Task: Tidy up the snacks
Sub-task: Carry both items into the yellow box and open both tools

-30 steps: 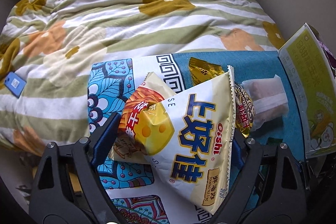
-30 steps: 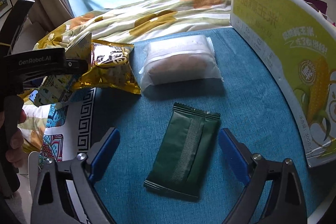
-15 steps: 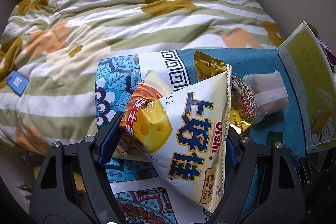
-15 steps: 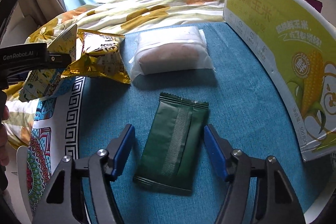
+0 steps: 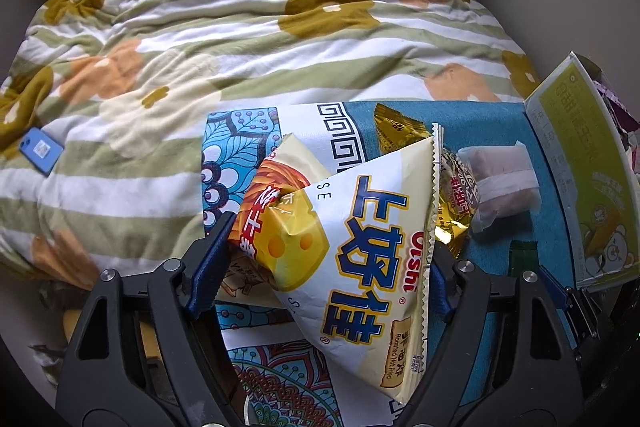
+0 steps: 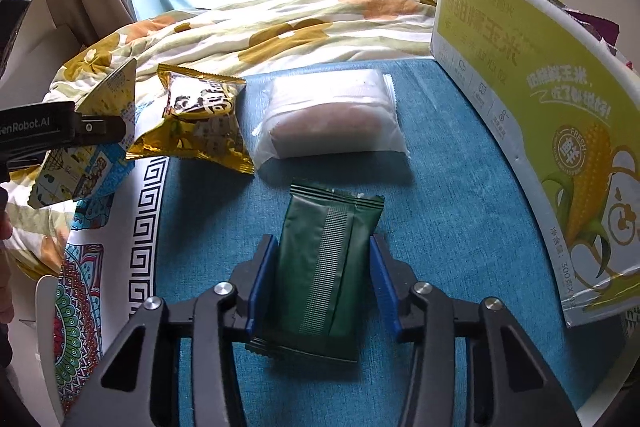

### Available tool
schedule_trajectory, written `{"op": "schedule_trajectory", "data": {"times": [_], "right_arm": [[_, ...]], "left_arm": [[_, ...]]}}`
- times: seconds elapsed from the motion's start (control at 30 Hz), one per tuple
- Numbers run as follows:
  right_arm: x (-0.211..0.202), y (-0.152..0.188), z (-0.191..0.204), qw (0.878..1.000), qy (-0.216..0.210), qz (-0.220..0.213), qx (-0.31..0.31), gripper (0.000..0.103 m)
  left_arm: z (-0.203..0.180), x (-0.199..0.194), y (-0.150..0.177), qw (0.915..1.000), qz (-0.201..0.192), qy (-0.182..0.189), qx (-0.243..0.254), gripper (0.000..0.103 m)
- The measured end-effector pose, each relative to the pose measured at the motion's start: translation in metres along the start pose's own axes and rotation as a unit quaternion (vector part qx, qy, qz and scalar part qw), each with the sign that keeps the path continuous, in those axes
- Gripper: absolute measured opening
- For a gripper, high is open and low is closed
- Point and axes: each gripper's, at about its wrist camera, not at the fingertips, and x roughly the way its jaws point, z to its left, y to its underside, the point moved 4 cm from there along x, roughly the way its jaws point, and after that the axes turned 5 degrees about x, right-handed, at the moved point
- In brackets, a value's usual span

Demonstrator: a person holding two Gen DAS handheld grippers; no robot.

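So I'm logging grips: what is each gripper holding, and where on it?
Left gripper: chip bag, squeezed across its width. Right gripper: green packet, pinched by its long side edges.

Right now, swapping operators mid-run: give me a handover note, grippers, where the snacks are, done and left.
Left gripper: jaws have just closed, clamped on the yellow Oishi chip bag, held above the patterned cloth.
Right gripper: just closed, shut on the dark green packet, which looks to be on the blue cloth.
Loose on the blue cloth: gold snack bag, white wrapped cake. Corn box stands at the right.
Done: both grasps. Left: place both, then the two loose snacks.
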Motion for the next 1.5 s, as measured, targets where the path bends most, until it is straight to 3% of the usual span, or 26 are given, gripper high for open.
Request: {"op": "schedule_trajectory", "data": {"times": [0.2,0.4,0.57,0.77,0.9,1.13,1.33,1.5], "right_arm": [[-0.026,-0.018,-0.001,1.000,-0.018,-0.019,0.006,0.042],[-0.079,-0.052,-0.009,0.998,-0.037,-0.052,-0.004,0.042],[-0.128,-0.087,-0.037,0.995,-0.058,-0.082,-0.006,0.042],[-0.172,-0.122,-0.105,0.991,-0.075,-0.110,-0.017,0.042],[-0.191,-0.140,-0.161,0.989,-0.080,-0.116,-0.033,0.042],[-0.204,-0.162,-0.257,0.989,-0.061,-0.129,-0.038,0.042],[-0.198,-0.166,-0.304,0.990,-0.071,-0.120,-0.029,0.042],[-0.191,-0.167,-0.315,0.990,-0.085,-0.113,-0.019,0.042]], "left_arm": [[-0.006,-0.042,-0.009,0.9997,-0.022,0.000,-0.004,0.078],[-0.035,-0.096,-0.032,0.9984,-0.055,0.009,0.004,0.078],[-0.093,-0.137,-0.057,0.9951,-0.093,0.022,0.025,0.078],[-0.193,-0.164,-0.077,0.9906,-0.127,0.039,0.033,0.078],[-0.271,-0.162,-0.080,0.9890,-0.130,0.059,0.040,0.078],[-0.381,-0.124,-0.070,0.9914,-0.097,0.068,0.054,0.080],[-0.421,-0.091,-0.061,0.9955,-0.055,0.050,0.059,0.094],[-0.418,-0.112,-0.055,0.9949,-0.068,0.053,0.052,0.097]]}}
